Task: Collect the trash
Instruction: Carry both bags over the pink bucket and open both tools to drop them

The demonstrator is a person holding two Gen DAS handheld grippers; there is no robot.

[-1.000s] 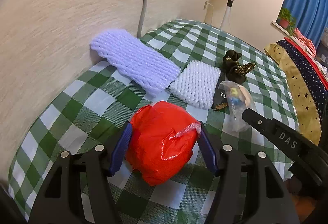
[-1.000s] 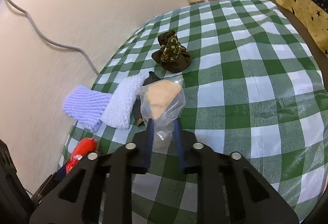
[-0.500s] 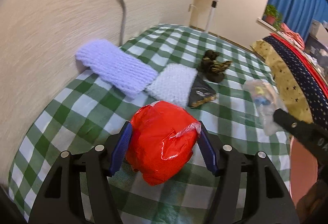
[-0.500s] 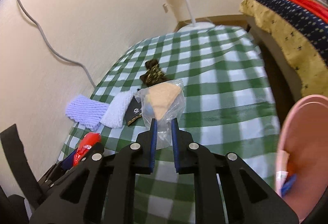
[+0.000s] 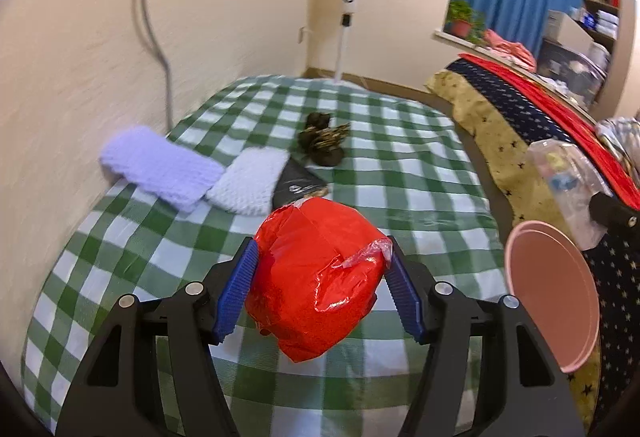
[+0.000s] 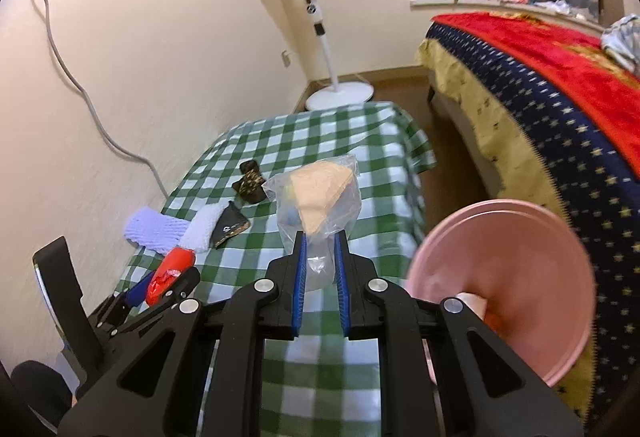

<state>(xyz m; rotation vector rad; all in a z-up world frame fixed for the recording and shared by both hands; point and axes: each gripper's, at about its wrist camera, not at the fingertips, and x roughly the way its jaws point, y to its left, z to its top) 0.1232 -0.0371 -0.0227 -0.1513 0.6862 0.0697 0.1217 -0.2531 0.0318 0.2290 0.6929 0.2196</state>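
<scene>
my left gripper [image 5: 320, 293] is clamped on the red plastic bundle [image 5: 316, 277], its blue fingers [image 5: 236, 293] pressing both flanks; it looks light, crinkly and slick, so i'd judge a grip across the fat middle safest. my right gripper [image 6: 320, 273] pinches the neck of the clear bag [image 6: 316, 205], soft and floppy, its tan contents sagging above the fingers. both are lifted off the desk [image 5: 400, 173]. the pink bin [image 6: 508, 277] sits just right of the bag. farther off, knitted pads [image 5: 160, 167] and dark wrappers [image 5: 322, 143] lie on the desk.
</scene>
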